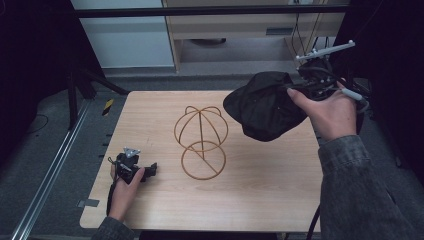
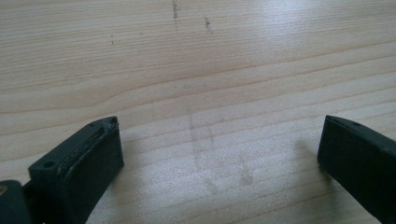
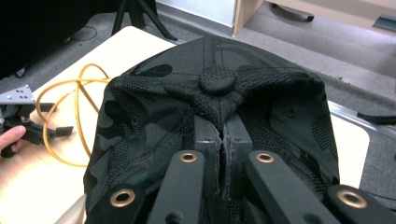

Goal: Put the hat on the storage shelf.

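A single black fabric cap with a dark camouflage weave (image 1: 263,106) hangs in the air over the far right part of the pale wooden table (image 1: 260,200), lifted clear of the board and pinched by the right gripper (image 1: 295,89), whose two black jaws are clenched tight on a fold of cloth just below the cap's round top button (image 3: 217,80). In the right gripper view the jaws press together with only a thin seam of fabric between them, and the cap's crown spreads out ahead of them, hiding much of the table beyond. There is one stand, a bare orange-brown wire hat stand (image 1: 201,142) made of a domed cage of hoops on a thin stem over a flat ring base; it sits upright near the middle of the table, empty, to the left of the cap and apart from it. The left gripper (image 1: 150,170) rests low at the near left corner of the table in the person's left hand (image 1: 124,192), well apart from both stand and cap. In the left gripper view its two black jaws stand wide apart with only wood grain showing between them, so it is released and holding nothing. That makes two grippers, one cap and one stand on this one table.
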Motion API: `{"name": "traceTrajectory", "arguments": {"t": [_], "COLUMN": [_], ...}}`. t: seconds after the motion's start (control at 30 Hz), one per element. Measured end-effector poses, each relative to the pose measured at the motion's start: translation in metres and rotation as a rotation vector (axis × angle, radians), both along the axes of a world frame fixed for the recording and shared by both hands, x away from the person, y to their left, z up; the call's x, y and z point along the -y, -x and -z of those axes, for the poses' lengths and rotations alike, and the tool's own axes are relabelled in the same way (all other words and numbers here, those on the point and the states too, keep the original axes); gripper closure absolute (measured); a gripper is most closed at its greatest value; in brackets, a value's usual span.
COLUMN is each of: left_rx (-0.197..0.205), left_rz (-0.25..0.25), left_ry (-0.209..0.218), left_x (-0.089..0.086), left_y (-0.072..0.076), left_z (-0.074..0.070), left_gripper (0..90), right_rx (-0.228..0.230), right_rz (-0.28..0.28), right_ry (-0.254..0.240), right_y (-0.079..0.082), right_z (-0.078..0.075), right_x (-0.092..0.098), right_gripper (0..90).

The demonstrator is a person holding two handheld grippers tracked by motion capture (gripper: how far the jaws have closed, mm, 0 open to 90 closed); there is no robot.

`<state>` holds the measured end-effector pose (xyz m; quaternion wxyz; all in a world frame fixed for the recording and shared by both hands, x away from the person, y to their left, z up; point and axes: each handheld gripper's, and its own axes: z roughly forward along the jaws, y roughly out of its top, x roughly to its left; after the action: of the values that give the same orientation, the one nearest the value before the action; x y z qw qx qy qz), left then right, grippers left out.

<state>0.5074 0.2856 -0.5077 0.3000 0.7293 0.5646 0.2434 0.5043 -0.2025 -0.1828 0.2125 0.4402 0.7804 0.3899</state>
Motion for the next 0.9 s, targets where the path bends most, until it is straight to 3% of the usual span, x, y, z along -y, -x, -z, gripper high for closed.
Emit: {"name": "traceTrajectory", "arguments": {"t": [0.4,0.67,0.9], "left_rx": [0.000,0.000,0.002], "left_rz": [0.004,0.005,0.003], "left_ry": [-0.001,-0.001,0.001], "left_x": [0.000,0.000,0.000], "left_y": [0.000,0.000,0.000], "left_z": [0.000,0.000,0.000], "left_gripper": [0.0,0.0,0.0], "right_rx": [0.036,0.034,0.022], "right_rz": [-0.033,-0.089,-0.153], "right_ry": [-0.037,-0.079,-0.080], "right_y": [-0.011,-0.014,-0.013], "right_z": [-0.021,-0.024,-0.018], "right_x": [-0.032,-0.058,-0.086], "right_gripper": [87.5,87.4,87.4]}}
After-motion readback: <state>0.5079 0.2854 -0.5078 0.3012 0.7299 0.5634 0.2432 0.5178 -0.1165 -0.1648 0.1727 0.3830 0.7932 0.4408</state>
